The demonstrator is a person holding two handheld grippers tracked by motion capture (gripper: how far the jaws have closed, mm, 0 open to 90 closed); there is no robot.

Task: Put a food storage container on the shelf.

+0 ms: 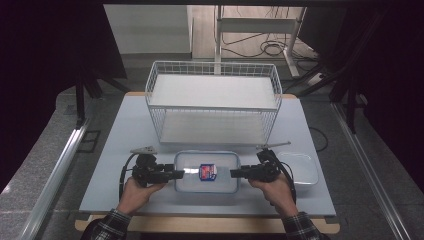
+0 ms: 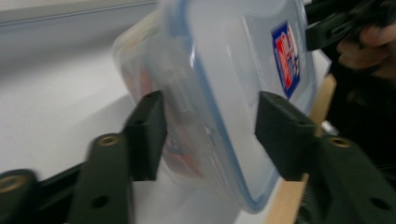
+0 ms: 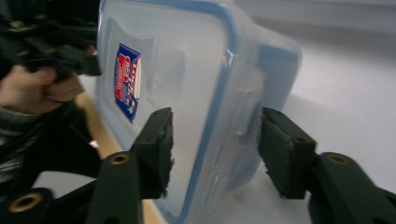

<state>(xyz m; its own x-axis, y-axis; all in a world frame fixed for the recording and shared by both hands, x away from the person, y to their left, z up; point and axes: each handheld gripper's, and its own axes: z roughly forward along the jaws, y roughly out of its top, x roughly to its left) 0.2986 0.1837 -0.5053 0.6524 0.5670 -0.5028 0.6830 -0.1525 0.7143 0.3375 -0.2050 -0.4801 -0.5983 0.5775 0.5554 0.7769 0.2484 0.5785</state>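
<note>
Gripping opposite ends, your left gripper (image 1: 181,173) and right gripper (image 1: 233,173) clamp the clear, blue-rimmed, red-and-blue-labelled container (image 1: 206,185).

High view: dim, dark vignette at sides, pale surface (image 1: 125,150) evenly lit. Both gripper views: motion blur, soft focus, small glare on container lid (image 3: 187,93).

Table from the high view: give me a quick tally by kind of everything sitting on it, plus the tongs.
Lidded plastic container with blue seal: 1
Open clear container: 1
White wire rack: 1
Tongs, left and right, one at each end of the lidded container: 2
Total: 5
</note>
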